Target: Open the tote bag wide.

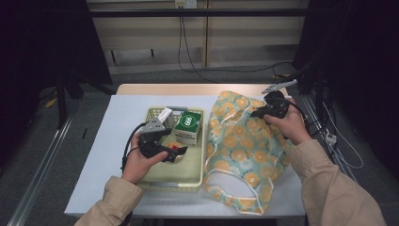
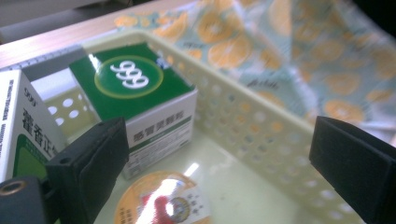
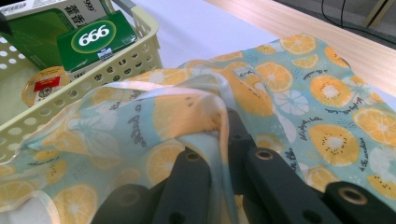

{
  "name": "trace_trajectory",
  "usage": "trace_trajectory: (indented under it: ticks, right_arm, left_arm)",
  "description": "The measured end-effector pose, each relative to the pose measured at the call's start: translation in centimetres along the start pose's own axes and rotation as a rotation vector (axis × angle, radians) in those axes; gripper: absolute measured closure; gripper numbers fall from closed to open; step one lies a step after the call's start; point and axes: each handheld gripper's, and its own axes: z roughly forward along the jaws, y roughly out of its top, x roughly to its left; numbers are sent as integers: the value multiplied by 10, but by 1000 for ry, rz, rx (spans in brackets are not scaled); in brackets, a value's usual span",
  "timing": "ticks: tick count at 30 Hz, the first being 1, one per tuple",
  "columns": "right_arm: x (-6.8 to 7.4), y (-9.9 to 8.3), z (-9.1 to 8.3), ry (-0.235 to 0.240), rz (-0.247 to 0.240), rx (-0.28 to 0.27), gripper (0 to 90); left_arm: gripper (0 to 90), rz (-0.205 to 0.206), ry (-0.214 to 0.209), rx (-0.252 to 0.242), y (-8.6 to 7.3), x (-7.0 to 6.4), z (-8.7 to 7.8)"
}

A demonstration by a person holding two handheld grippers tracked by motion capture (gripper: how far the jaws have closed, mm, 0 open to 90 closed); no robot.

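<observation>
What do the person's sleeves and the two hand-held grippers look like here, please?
Both sleeves are beige, like a jacket's. The left hand-held gripper is black, with a grey three-cornered plate on top and a black cable looping off it; its jaws are blocky with flat black pads. The right hand-held gripper is black too, with round screw holes along its jaws.

Your right gripper [image 3: 219,154] pinches thin, smooth cloth: the orange-print bag [image 1: 240,146], faintly sheeny along its folded rim. At your left, the pale yellow basket [image 2: 261,126] is glossy perforated plastic. Inside it, the green box [image 2: 140,98] is shiny printed cardboard, and the round lid [image 2: 161,203] has a reflective film. Your jaw pads look matt black. The table's far edge [image 1: 188,88] shows bare wood.
</observation>
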Motion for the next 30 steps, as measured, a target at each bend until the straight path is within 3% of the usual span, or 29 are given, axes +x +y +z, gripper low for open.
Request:
trace_trajectory:
  ticks: [6,9,16,19,25,30]
  right_arm:
    - [1,0,-1,0,0,4,891]
    - [2,0,-1,2,-2,3,891]
    - [1,-1,0,11,0,0,891]
    - [1,-2,2,12,-3,8,891]
    - [0,-4,6,19,-1,7,891]
    - [0,-4,7,23,-7,11,891]
  left_arm:
    - [59,22,31,131,-4,2,19]
    - [62,30,52,167,-6,3,26]
    - [64,19,80,206,-11,9,34]
    - [79,7,66,214,-15,11,36]
    - [98,24,81,264,-21,11,42]
    - [105,27,82,263,-21,11,43]
